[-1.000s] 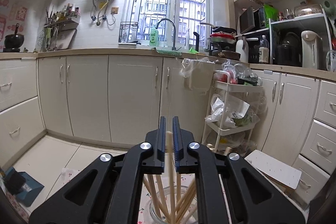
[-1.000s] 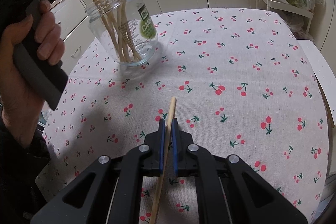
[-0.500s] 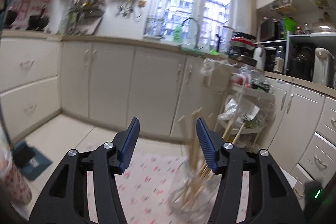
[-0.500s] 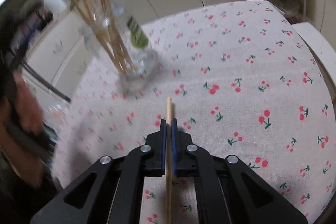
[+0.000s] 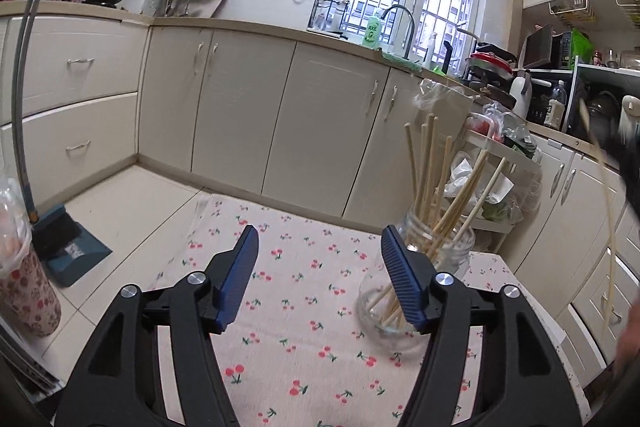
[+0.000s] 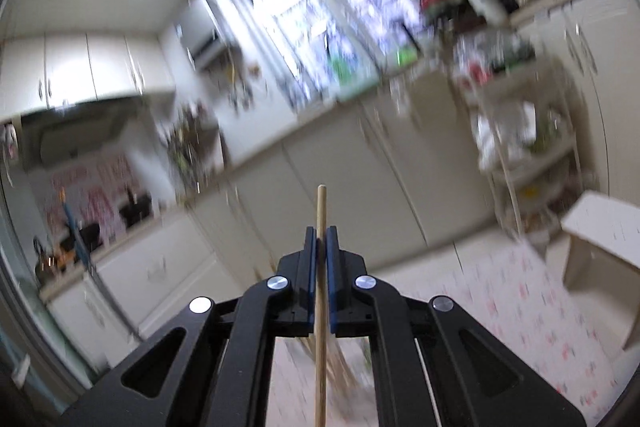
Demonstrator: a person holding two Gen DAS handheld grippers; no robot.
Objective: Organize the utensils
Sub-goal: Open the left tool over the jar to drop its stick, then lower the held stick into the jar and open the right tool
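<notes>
Glass jar [image 5: 416, 291] upright on the cherry-print table [image 5: 304, 307], loaded with a spread of wooden chopsticks [image 5: 436, 195] leaning against its rim. One further chopstick [image 6: 321, 267] clamped between the pads of the right hand-held gripper [image 6: 320, 239], shaft running straight up past the fingertips and down below the frame; seen in the left view as a blurred pale stick near the right edge. Left hand-held gripper [image 5: 316, 247] spread wide, empty, blue pads either side of bare cloth, jar just beside its right finger. Changed from a second ago: left jaws then shut on a stick above the jar, now released and drawn back, so that stick judged delivered. Right unit then low over the table, now lifted and swung toward the cabinets, view heavily motion-blurred. Jar and sticks faintly visible beneath the right fingers. Judged next: lower the held chopstick into the jar mouth; risk of knocking the leaning sticks
</notes>
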